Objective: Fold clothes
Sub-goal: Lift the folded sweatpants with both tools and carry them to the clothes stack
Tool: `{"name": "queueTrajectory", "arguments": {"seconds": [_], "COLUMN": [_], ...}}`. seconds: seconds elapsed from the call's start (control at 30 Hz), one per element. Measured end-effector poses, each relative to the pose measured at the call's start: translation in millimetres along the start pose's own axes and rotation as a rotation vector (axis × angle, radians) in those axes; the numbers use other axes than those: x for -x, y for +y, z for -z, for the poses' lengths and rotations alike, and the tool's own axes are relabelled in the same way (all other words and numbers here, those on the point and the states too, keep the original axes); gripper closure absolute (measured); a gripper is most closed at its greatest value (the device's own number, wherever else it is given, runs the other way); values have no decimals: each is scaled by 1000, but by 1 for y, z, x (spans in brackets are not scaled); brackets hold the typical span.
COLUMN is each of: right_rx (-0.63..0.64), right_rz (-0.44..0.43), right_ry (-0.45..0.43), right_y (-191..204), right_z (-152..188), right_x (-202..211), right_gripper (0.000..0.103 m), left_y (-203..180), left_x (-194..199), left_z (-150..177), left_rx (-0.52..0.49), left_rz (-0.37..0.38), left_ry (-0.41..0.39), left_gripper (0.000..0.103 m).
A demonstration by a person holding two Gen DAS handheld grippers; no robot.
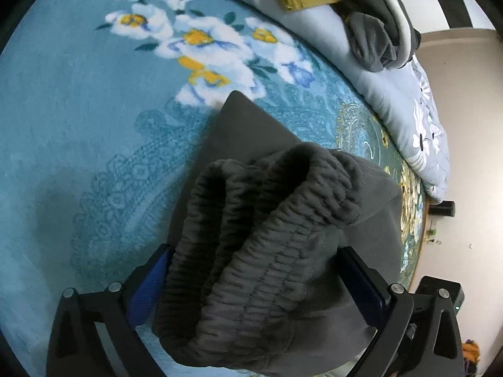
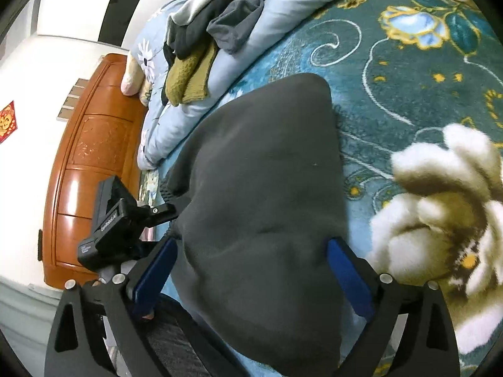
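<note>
Both tongs are working on one dark grey garment (image 2: pixel 264 169) that is lying on the teal floral blanket (image 1: pixel 78 125) of a bed. The left tongs (image 1: pixel 254 260) are standing wide, with the bunched, ribbed waistband (image 1: pixel 261 220) filling the gap between the blue pads; whether the pads are actually pinching it, I cannot tell. The right tongs (image 2: pixel 251 251) are likewise spread, with smooth grey cloth humped up between the fingers, and their grip is just as unclear.

Judging from this, a fold is in progress: the elastic end is being carried over the flat part of the garment (probably sweatpants, though the legs are not showing plainly). The next move is calling for both ends to travel together and land with edges matched, then for the cloth to be let down flat without dragging the lower layer.

In the left view the garment is running away from the camera, its long axis pointing up toward the white flowers and narrowing to a blunt corner. Beyond it, a pale grey quilt (image 1: pixel 393 94) is carrying a pile of other clothes (image 2: pixel 201 56), well apart from the work.
</note>
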State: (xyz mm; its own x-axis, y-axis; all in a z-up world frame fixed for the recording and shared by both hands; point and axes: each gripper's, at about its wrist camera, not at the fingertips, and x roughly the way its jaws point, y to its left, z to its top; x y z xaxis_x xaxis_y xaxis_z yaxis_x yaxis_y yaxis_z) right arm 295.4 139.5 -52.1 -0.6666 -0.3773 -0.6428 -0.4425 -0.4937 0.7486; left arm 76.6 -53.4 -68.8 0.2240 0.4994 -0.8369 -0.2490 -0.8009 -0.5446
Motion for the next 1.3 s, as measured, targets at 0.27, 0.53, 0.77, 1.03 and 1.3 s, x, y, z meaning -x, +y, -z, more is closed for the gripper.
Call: {"name": "queueTrajectory", "arguments": {"seconds": [0.27, 0.53, 0.77, 1.03, 1.3], "right_rx": [-24, -7, -58, -114, -79], "right_rz": [-3, 7, 21, 62, 46], "right_ry": [-2, -6, 12, 20, 20], "right_y": [-13, -9, -12, -2, 24], "right_z": [-2, -8, -14, -17, -27], "right_x": [-7, -16, -21, -23, -3], "right_gripper": [6, 3, 3, 11, 34], "left_y": [4, 8, 10, 1, -6], "left_x": [2, -9, -9, 3, 39], "left_z": [-13, -25, -20, -4, 15], "left_rx": [37, 7, 22, 14, -4], "left_rz": [29, 23, 22, 29, 142], "left_ry": [-8, 38, 31, -16, -118], "left_gripper": [0, 0, 0, 13, 28]}}
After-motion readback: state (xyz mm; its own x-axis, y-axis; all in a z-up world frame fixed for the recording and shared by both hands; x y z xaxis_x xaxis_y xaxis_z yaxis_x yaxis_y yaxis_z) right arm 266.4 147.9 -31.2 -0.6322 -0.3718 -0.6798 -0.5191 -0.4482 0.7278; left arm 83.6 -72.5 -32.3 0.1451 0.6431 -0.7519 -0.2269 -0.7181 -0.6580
